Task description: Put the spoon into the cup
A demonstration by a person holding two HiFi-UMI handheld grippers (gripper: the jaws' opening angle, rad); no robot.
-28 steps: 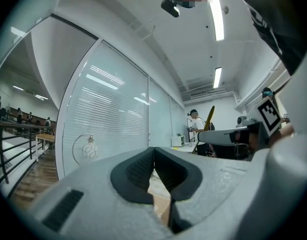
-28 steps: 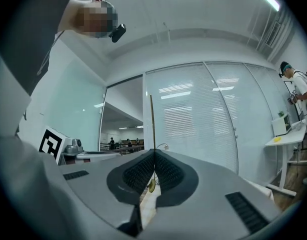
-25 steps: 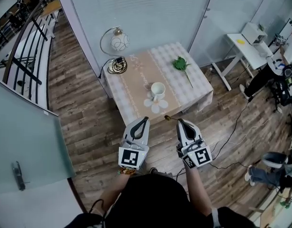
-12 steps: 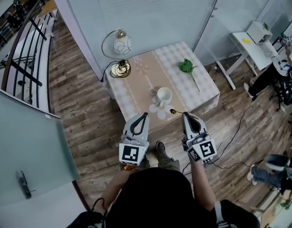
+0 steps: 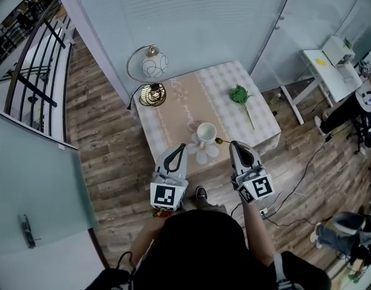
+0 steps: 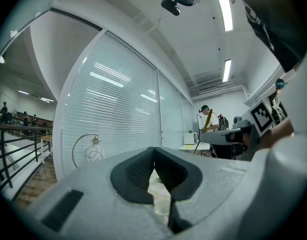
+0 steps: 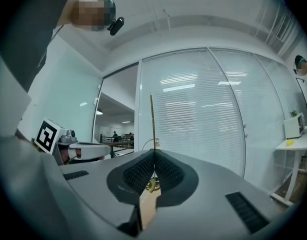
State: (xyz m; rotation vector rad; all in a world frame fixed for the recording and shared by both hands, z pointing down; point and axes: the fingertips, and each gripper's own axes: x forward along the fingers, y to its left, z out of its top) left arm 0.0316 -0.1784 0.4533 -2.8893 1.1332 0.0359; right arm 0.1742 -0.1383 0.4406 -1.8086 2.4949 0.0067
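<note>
While its jaws are pressed together on a thin gold spoon [image 7: 152, 124], the right gripper [image 7: 154, 155] points forward over the near edge of the table [image 5: 173, 110]. In the right gripper view the spoon stands straight up from where the jaws meet. In the head view one end of the spoon [image 5: 219, 141] sticks out to the left of the right gripper [image 5: 232, 143], just beside the cup [image 5: 206, 132] and not yet in it.

The left gripper [image 6: 154, 151] has its jaws closed tip to tip with nothing between them. It is held level with the other, and its tips [image 5: 183, 145] are near a white flower-shaped mat [image 5: 199, 153].

Both forearms reach forward from the body, and the grippers sit side by side with their marker cubes facing up.

The white cup stands upright at the mat's far side, between the two grippers' tips and a little beyond them. A lamp [image 5: 150, 65] stands at the table's far left corner, and a green sprig [image 5: 240, 95] lies at the far right.
</note>
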